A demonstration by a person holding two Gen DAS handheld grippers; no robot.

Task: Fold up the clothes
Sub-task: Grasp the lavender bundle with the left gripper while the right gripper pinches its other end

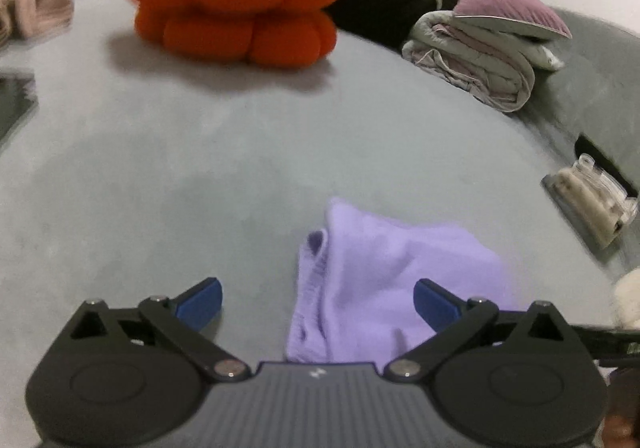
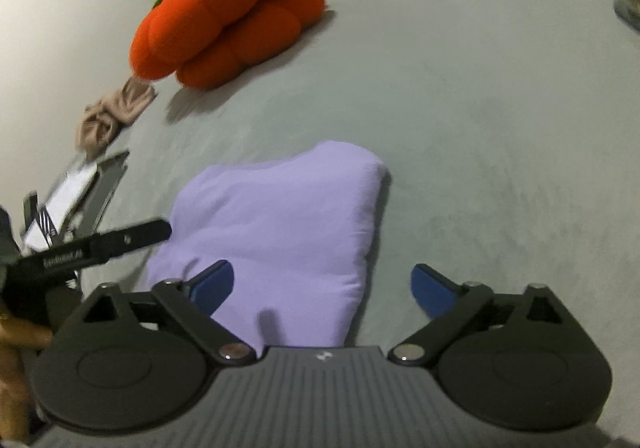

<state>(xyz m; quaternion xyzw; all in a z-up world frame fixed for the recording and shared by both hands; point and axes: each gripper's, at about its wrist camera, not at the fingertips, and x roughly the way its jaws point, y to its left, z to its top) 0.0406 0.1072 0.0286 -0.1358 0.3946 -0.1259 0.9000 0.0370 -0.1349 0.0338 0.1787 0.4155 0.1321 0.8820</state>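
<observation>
1. On the grey bed cover, well short of the orange pumpkin cushion, lies the lilac garment, bunched into a thick, rounded bundle.
2. Just short of the garment's near edge, the right gripper stands with its jaws wide and nothing in them; its left blue pad overlaps the cloth in the picture, though contact cannot be told.
3. At the garment's left side, by the ribbed opening, the left gripper is also spread wide and empty.
4. Judging from this, a fold has been laid and both tools let go; the step in hand looks like choosing a new grip.
5. The next move calls for each gripper to settle on an edge of the garment, pinch through all layers, and lift evenly so the bundle does not slump.
6. A beige cloth near the cushion appears unfolded.
</observation>
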